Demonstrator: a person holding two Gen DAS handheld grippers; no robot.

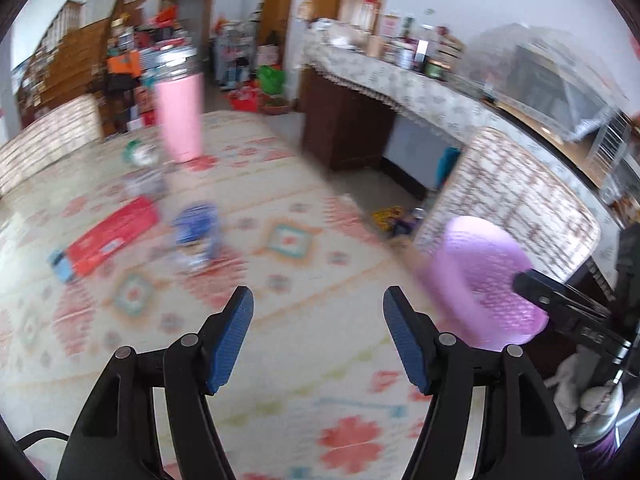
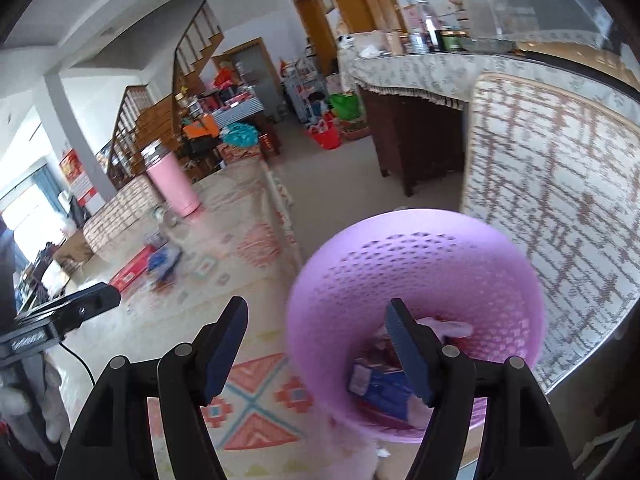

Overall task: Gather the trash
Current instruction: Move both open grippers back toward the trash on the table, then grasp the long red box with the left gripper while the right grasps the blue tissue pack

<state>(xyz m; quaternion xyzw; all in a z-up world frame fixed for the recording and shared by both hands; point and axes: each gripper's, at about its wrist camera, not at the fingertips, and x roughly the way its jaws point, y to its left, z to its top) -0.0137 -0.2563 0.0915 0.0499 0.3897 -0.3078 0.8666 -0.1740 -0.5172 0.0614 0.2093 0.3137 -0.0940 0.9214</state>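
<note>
The tabletop (image 1: 280, 360), under a patterned cloth of red and teal motifs, fills most of both views, with woven-patterned chair backs (image 2: 560, 200) standing around it. At its near right corner stands the purple perforated basket (image 2: 416, 280), which serves here as the bin. Seen from the right wrist, it already holds several scraps: a blue packet (image 2: 380, 384), something reddish and a pale crumpled piece.

Further out on the cloth, a tall pink tumbler (image 1: 180, 116) stands upright near the far edge; it looks like a keeper, not trash. Nearer lies a flat red box (image 1: 108, 236), and just beside it a crumpled blue wrapper (image 1: 196, 232). A small green-and-white item (image 1: 138, 154) sits by the tumbler's foot, with a blurred heap between it and the box that cannot be made out.

Both pairs of tongs stand spread with nothing between them — the left tongs (image 1: 318, 320) hang over bare cloth, pointing toward the loose litter, and the right tongs (image 2: 316, 328) hover at the basket's near rim, one finger over its mouth.

By the look of it, the step in hand is the turn between a drop and the next pick — the basket is partly filled and litter remains on the cloth. The next move calls for the left tongs to reach out to the blue wrapper, the nearest piece, straddle it and pinch low enough to catch the crumpled film. The red box is wider and would probably want a grip across its short side.
</note>
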